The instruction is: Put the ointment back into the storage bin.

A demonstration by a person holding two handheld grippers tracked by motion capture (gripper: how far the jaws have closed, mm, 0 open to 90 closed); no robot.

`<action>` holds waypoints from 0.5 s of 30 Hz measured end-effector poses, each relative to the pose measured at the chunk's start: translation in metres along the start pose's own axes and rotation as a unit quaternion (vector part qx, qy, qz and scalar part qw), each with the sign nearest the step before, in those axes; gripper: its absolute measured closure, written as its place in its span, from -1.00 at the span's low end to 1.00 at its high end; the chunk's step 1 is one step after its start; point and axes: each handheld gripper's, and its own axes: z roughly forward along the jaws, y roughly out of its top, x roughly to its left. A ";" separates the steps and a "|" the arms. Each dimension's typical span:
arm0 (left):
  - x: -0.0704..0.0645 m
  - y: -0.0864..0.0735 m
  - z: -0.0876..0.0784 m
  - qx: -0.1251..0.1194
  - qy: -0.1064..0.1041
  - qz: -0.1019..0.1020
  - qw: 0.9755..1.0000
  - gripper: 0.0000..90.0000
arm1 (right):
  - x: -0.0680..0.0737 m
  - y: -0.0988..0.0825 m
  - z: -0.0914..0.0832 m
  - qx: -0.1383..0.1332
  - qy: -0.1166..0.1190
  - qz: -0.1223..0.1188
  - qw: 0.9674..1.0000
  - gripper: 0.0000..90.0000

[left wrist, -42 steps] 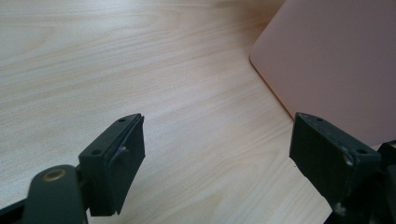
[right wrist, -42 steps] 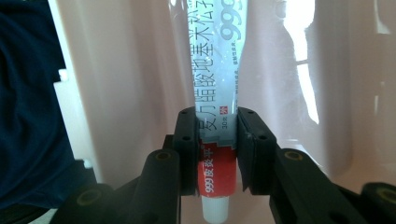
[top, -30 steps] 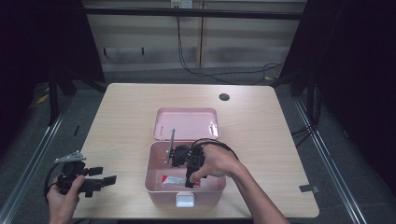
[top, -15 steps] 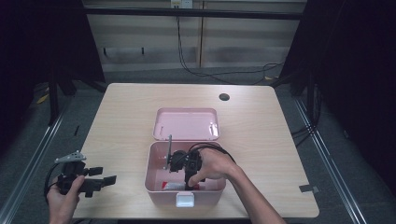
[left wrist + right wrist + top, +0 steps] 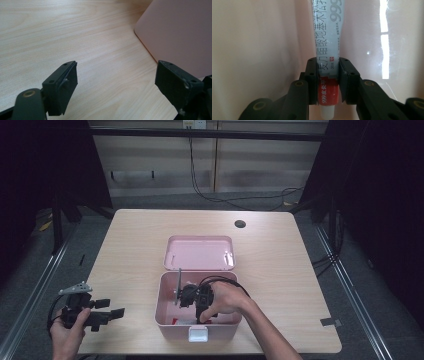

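A pink box (image 5: 165,317) stands open near the table's front edge, its lid (image 5: 200,253) lying flat behind it. My right gripper (image 5: 197,312) reaches down inside the box. In the right gripper view its jaws are shut on a white ointment tube (image 5: 327,47) with a red band and a white cap, held near the cap end against the pink box floor. My left gripper (image 5: 112,312) hovers at the front left of the table, open with nothing between its fingers (image 5: 63,86). The pink box's side wall (image 5: 180,32) lies ahead of the left gripper.
A round cable hole (image 5: 240,224) sits in the table's back right. A grey tape mark (image 5: 327,322) lies near the right front corner. Bare wood (image 5: 125,250) spreads left of the box.
My right gripper has sunk lower and a little toward the front inside the box, with the tube between its jaws. The left gripper has stayed in place.
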 end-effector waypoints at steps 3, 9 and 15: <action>0.000 0.000 0.000 0.000 0.001 -0.001 1.000 -0.60 | -0.001 0.002 0.003 0.003 0.002 -0.001 1.000 0.58; -0.001 0.000 0.001 0.003 0.003 -0.002 1.000 -0.60 | -0.001 0.002 0.007 0.007 0.009 0.001 1.000 0.58; 0.000 0.000 0.001 0.004 0.003 0.001 1.000 -0.60 | -0.001 0.003 0.011 0.015 0.010 -0.005 1.000 0.57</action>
